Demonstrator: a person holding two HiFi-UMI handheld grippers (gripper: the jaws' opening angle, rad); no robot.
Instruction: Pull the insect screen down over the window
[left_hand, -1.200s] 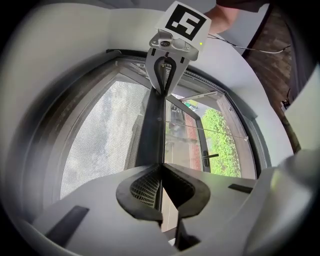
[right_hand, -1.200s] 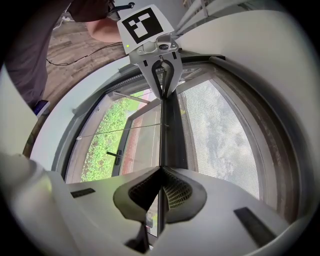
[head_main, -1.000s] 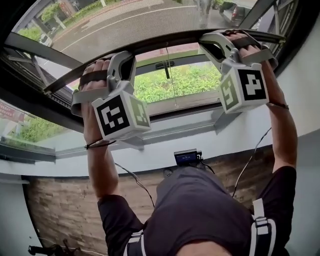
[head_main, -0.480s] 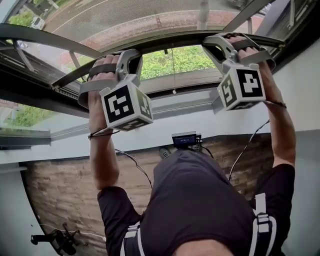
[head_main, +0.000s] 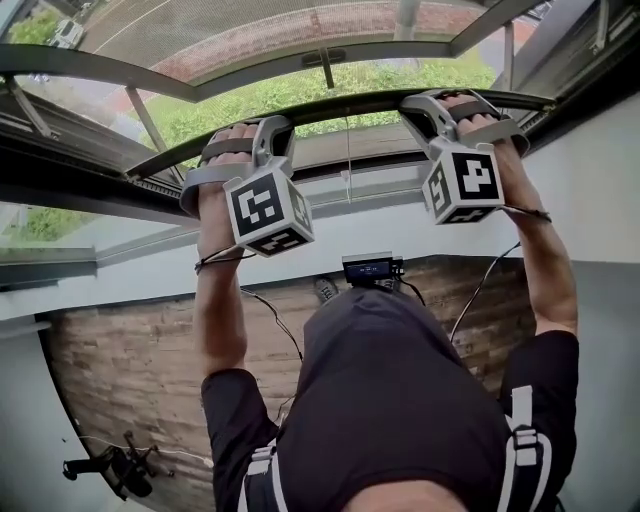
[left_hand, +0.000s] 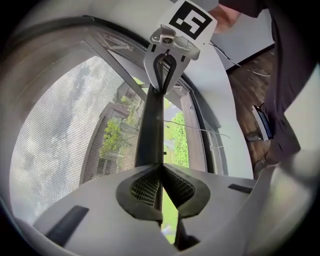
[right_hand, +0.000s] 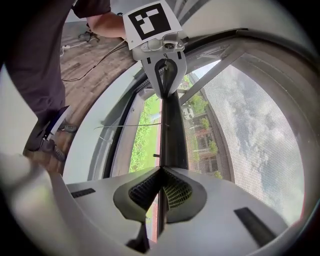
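Observation:
The insect screen's dark bottom bar (head_main: 350, 102) runs across the window, with grey mesh (head_main: 250, 35) stretched above it. My left gripper (head_main: 268, 128) is shut on the bar's left part, and my right gripper (head_main: 428, 102) is shut on its right part. In the left gripper view the jaws (left_hand: 161, 187) pinch the bar (left_hand: 150, 125), which runs away to the right gripper (left_hand: 165, 65), with mesh (left_hand: 65, 125) on its left. The right gripper view mirrors this: the gripper (right_hand: 161, 192) clamps the bar (right_hand: 172, 135), and the left gripper (right_hand: 165, 75) grips its far end.
Below the bar the window is open onto green plants (head_main: 300, 90), above a white sill (head_main: 330, 200). A thin pull cord (head_main: 348, 150) hangs in the opening. On the wooden floor (head_main: 130, 370) lie a small device (head_main: 368, 267) and cables. A white wall (head_main: 600, 190) is at the right.
Both grippers have come down with the bar. More mesh shows above the bar, and the open gap between bar and sill is narrower.

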